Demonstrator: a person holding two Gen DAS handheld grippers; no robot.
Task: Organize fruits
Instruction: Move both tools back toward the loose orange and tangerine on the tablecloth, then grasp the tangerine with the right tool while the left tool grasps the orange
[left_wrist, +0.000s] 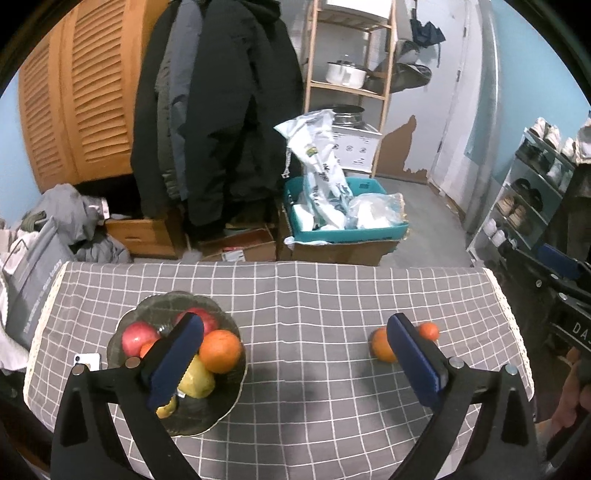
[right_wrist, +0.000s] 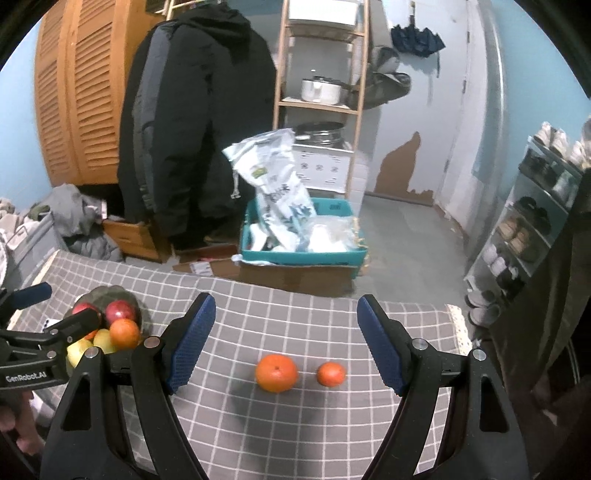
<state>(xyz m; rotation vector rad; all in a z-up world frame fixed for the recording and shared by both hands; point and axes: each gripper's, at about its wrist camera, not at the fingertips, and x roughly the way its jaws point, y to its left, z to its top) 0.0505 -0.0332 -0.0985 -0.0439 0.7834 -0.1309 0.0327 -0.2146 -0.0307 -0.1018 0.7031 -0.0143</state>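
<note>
A dark glass plate (left_wrist: 221, 410) on the grey checked tablecloth holds red apples (left_wrist: 135, 338), an orange (left_wrist: 221, 350) and yellow fruit (left_wrist: 197, 380). My left gripper (left_wrist: 295, 358) is open and empty above the table, its left finger over the plate. A large orange (right_wrist: 276, 372) and a small tangerine (right_wrist: 331, 373) lie on the cloth, apart from each other. My right gripper (right_wrist: 286, 343) is open and empty, hovering with both fruits between its fingers. The plate also shows in the right wrist view (right_wrist: 107, 293), and the large orange in the left wrist view (left_wrist: 382, 345).
A small white device (left_wrist: 88, 360) lies left of the plate. The table's far edge (left_wrist: 295, 264) drops to a floor with cardboard boxes and a teal bin (left_wrist: 343, 236). A shoe rack (left_wrist: 532, 192) stands at the right, and clothes are piled at the left.
</note>
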